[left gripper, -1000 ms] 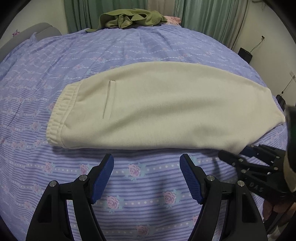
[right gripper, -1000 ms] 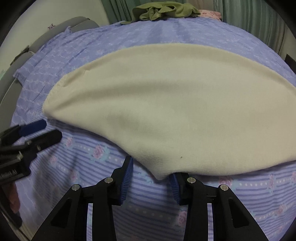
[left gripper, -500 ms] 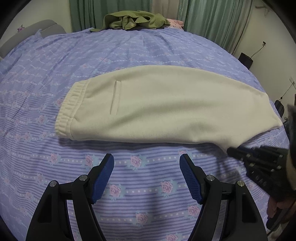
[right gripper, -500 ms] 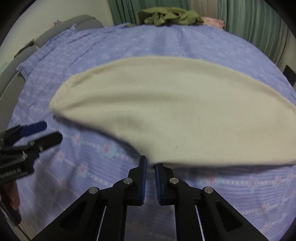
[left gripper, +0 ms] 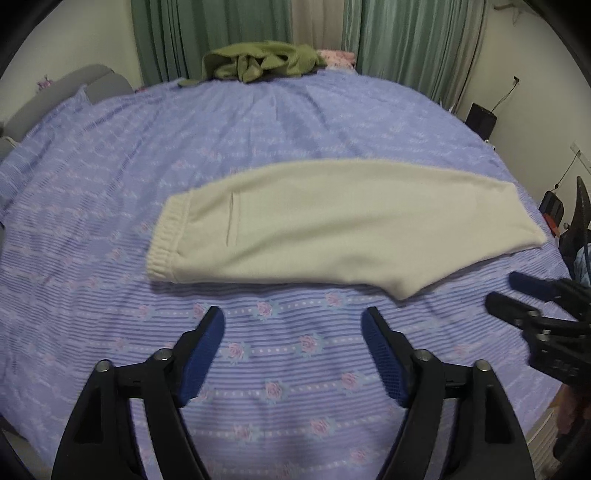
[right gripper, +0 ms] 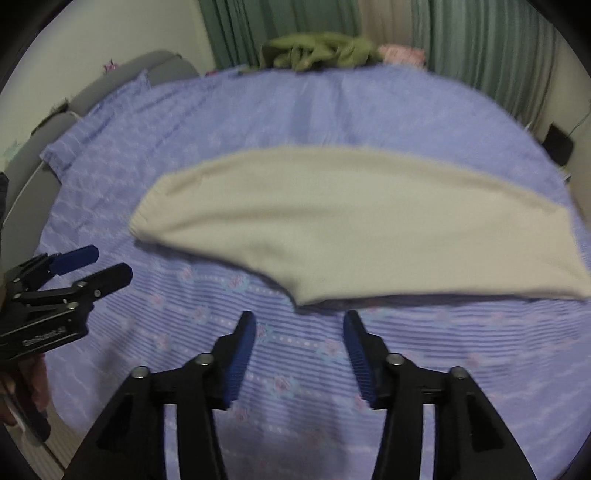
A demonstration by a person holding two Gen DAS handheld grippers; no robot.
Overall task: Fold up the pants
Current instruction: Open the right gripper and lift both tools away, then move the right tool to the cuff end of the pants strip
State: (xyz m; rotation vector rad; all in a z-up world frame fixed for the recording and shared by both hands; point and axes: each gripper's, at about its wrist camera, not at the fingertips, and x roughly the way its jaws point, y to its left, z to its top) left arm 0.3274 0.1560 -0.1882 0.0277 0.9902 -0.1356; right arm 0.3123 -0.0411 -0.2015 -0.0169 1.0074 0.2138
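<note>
Cream pants lie flat on the purple flowered bed sheet, folded lengthwise, with the waistband at the left and the leg ends at the right. They also show in the right wrist view. My left gripper is open and empty, held above the sheet in front of the pants. My right gripper is open and empty, just in front of the pants' near corner. Each gripper shows at the edge of the other's view.
A heap of green clothes lies at the far edge of the bed, with green curtains behind. A grey headboard is at the left. A dark box stands by the wall at the right.
Both grippers have drawn back from the pants, which now look smaller. My right gripper was shut half a second ago and has opened; the pants' corner now lies on the sheet.
</note>
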